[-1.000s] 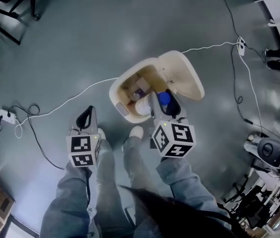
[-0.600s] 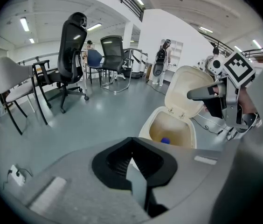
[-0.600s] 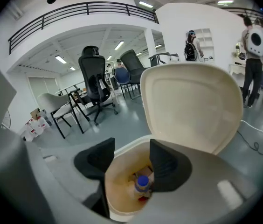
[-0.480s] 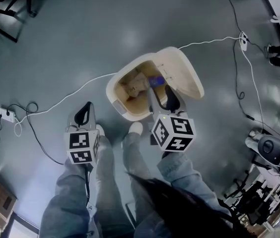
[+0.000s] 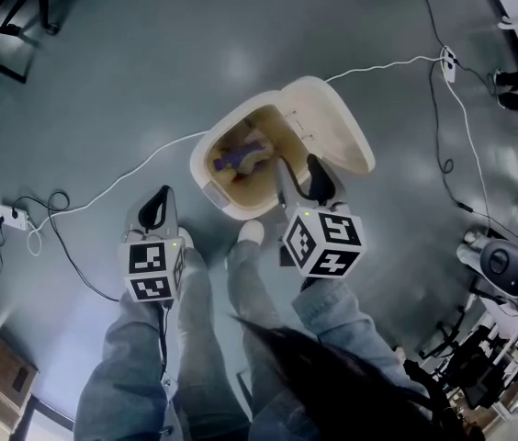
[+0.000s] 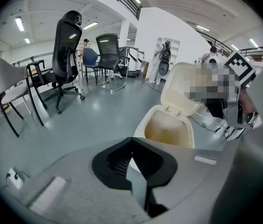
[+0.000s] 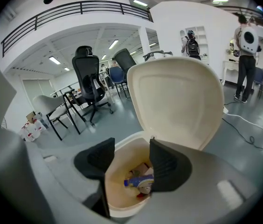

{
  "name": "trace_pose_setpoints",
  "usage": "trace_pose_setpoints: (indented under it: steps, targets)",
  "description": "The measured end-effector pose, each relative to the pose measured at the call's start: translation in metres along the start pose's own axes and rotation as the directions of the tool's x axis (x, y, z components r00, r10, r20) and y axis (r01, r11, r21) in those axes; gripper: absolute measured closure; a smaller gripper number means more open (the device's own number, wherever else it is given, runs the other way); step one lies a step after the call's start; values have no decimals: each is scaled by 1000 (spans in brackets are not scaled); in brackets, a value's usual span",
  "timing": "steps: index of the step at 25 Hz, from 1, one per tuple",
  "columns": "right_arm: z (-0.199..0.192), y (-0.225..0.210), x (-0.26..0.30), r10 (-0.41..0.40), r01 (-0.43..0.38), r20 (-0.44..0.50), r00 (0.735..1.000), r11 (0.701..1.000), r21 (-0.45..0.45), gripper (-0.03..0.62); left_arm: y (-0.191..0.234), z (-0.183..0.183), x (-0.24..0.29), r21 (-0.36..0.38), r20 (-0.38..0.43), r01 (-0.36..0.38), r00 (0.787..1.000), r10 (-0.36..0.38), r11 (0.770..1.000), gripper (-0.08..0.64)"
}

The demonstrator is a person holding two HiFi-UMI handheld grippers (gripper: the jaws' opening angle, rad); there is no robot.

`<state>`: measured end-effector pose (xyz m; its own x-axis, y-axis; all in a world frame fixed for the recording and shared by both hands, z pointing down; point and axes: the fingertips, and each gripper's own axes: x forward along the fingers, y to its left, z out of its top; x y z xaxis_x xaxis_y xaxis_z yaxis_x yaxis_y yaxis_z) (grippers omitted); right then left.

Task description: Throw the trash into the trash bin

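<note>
Has just let the bottle (image 5: 241, 159) fall from the right gripper (image 5: 300, 175), now wide apart and empty at 5 o'clock of the trash bin (image 5: 200, 175). Lies inside already, among other trash. Keeps the left gripper (image 5: 158, 211) closed, empty, at 8 o'clock. Seems done.

Grey left tongs (image 5: 158, 205), grey right tongs (image 5: 301, 178), black pads (image 7: 169, 164). White marker cubes (image 5: 325, 243), black squares. Denim sleeves (image 5: 337, 315), seemingly.
</note>
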<state>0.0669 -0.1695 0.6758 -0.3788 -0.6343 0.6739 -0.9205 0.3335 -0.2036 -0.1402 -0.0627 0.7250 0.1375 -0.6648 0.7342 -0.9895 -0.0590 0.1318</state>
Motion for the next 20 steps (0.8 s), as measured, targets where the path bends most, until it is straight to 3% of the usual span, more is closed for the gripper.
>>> trace_pose_setpoints:
  steps: [13,20]
  targets:
    - [-1,11,-2,9,-9,-6,1000,1000,-3,360,7,1,-8,-11,13,-7,1000,7,1000,552]
    - [11,15,-26,4,-4,0,1000,999,34,368,5,36,-33,-18,39,-4,999,5,1000,552]
